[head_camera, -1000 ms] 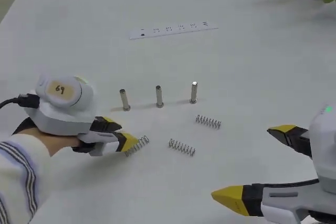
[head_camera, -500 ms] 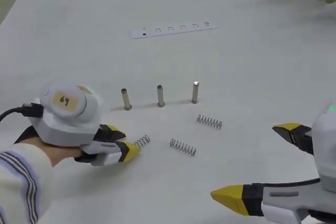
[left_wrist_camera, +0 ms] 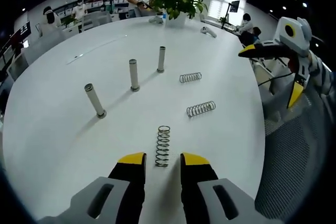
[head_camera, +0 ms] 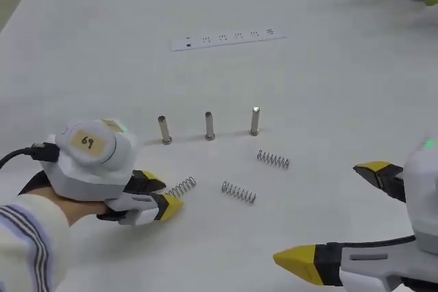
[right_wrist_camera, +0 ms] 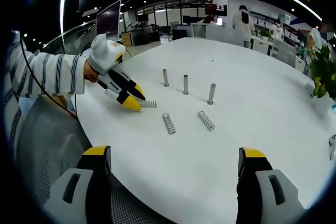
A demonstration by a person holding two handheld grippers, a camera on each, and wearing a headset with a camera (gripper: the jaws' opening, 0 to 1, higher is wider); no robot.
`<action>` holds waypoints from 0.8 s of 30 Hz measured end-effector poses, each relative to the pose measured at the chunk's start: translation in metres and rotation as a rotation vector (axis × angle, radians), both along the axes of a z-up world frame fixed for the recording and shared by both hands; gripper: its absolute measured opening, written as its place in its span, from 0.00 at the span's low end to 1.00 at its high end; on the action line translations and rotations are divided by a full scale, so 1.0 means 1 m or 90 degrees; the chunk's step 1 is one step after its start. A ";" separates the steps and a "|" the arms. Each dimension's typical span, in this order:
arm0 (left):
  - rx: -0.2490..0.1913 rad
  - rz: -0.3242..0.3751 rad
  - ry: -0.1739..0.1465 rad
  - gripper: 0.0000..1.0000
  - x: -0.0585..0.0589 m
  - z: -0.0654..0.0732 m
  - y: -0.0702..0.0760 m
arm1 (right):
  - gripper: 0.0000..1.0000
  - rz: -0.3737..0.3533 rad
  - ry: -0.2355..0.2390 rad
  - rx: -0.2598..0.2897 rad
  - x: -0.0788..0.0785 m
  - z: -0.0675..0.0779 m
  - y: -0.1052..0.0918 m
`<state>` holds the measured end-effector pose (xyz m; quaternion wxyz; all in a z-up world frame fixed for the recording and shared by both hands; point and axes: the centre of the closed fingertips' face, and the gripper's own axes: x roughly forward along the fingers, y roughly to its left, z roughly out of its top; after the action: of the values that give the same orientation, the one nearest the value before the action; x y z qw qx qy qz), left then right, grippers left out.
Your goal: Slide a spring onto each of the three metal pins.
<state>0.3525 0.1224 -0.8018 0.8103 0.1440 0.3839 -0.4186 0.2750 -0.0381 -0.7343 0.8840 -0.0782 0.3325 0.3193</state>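
Left gripper [left_wrist_camera: 163, 162] sits low over the white table [left_wrist_camera: 52, 145], jaws a little apart and clamped on nothing, with one spring [left_wrist_camera: 163, 145] lying end-on right at its yellow tips. Just ahead and to its right lie a second spring [left_wrist_camera: 200, 108] and a third spring [left_wrist_camera: 190, 77], and ahead-left the three metal pins [left_wrist_camera: 134, 74] stand upright in a row. Right gripper [right_wrist_camera: 175, 156] hangs well back from the springs, jaws spread wide, empty.

My left claw [head_camera: 166, 194] was a rounded white housing with black jaws tipped yellow, a tan disc [head_camera: 87, 141] marked 69, and a black cable [head_camera: 17, 155]. My right claw [head_camera: 318, 213] wore the same colours. My sleeve [head_camera: 24, 237] was white with dark stripes.
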 end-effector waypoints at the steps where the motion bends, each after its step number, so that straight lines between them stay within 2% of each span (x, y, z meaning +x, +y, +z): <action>1: 0.000 0.000 -0.001 0.19 0.000 0.000 0.000 | 1.00 0.002 0.000 -0.001 0.000 0.000 0.000; 8: 0.016 -0.012 -0.005 0.16 -0.002 -0.003 0.001 | 1.00 0.002 0.003 0.001 -0.001 -0.001 -0.001; 13: 0.012 -0.012 0.002 0.14 -0.003 -0.005 0.000 | 1.00 0.003 0.005 0.000 -0.001 -0.001 0.000; 16: 0.003 -0.006 0.000 0.11 -0.002 -0.005 0.000 | 1.00 0.001 0.005 0.000 0.000 -0.001 -0.001; 19: 0.010 -0.010 -0.011 0.08 -0.001 -0.006 0.000 | 0.99 -0.001 0.006 0.000 0.000 -0.001 -0.001; 24: 0.012 0.001 -0.017 0.04 0.002 -0.006 0.002 | 0.99 -0.006 0.008 -0.002 0.000 -0.003 -0.003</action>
<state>0.3540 0.1243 -0.8080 0.8143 0.1569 0.3772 -0.4122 0.2752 -0.0411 -0.7370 0.8832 -0.0759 0.3392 0.3149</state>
